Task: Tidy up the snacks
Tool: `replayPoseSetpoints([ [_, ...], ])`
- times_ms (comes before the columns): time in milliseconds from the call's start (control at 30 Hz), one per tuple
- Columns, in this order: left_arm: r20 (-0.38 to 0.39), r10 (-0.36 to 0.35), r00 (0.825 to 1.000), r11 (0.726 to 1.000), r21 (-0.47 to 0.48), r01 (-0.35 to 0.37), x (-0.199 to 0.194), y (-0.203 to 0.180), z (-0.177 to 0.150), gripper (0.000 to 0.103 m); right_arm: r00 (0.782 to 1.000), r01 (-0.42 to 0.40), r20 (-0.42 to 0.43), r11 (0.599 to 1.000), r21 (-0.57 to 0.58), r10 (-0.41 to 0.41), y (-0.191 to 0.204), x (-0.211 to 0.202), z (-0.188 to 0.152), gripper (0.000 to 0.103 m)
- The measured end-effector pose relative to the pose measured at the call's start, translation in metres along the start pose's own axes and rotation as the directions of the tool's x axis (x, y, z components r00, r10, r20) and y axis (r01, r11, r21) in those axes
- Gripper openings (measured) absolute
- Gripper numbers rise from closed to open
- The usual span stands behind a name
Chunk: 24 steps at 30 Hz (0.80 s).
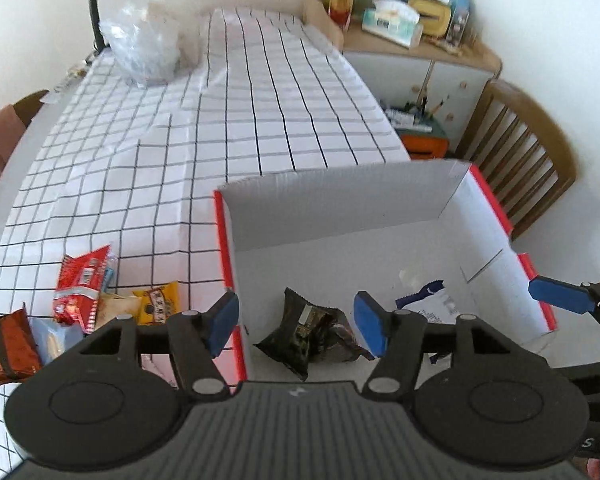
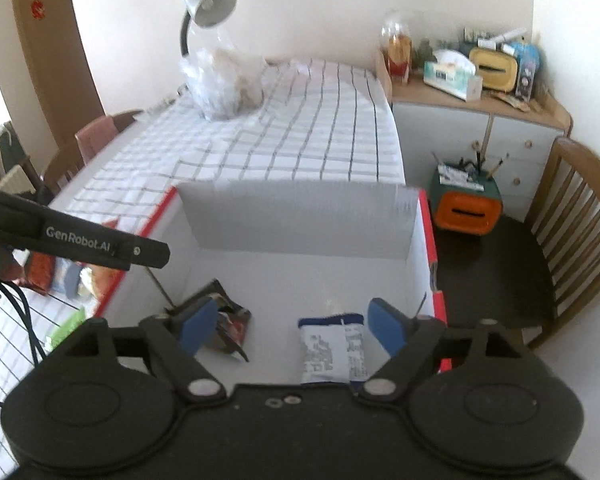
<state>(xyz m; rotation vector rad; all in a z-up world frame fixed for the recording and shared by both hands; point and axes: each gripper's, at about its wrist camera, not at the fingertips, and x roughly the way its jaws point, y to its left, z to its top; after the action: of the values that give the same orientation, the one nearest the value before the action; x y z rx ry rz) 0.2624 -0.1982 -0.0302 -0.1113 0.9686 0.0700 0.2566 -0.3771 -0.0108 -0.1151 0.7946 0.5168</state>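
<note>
A white box with red edges (image 1: 340,200) (image 2: 300,212) stands on the checked tablecloth. Inside lie a dark crumpled snack packet (image 1: 304,332) (image 2: 230,326) and a white-and-blue packet (image 1: 432,300) (image 2: 332,348). My left gripper (image 1: 296,324) is open and empty, above the dark packet at the box's left wall. My right gripper (image 2: 292,328) is open and empty, above the box with the white packet just inside its right finger. Loose snacks lie left of the box: a red packet (image 1: 82,284), a yellow one (image 1: 158,304), a brown one (image 1: 14,344).
A clear plastic bag (image 1: 144,44) and a desk lamp (image 2: 204,4) stand at the table's far end. A wooden chair (image 2: 572,232) and a cabinet with clutter (image 2: 480,92) are to the right. An orange bin (image 2: 466,208) sits on the floor.
</note>
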Motion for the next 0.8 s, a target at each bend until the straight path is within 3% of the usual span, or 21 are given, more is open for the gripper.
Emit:
replayPoseSetpoints([
  [300, 0.122, -0.02, 0.992, 1.0, -0.017, 0.022, -0.046, 0.023, -0.02, 0.073, 0.997, -0.045, 0.068, 0.999, -0.021, 0.046, 0.03, -0.027, 0.004, 0.097],
  [600, 0.174, -0.033, 0.984, 0.998, -0.046, 0.042, -0.071, 0.072, -0.036, 0.08, 0.994, -0.074, 0.082, 0.997, -0.039, 0.077, 0.075, -0.031, 0.003, 0.103],
  [800, 0.166, -0.047, 0.985, 0.996, -0.068, 0.059, -0.075, 0.119, -0.038, 0.08, 0.995, -0.078, 0.058, 0.997, -0.018, 0.079, 0.114, -0.021, 0.0, 0.103],
])
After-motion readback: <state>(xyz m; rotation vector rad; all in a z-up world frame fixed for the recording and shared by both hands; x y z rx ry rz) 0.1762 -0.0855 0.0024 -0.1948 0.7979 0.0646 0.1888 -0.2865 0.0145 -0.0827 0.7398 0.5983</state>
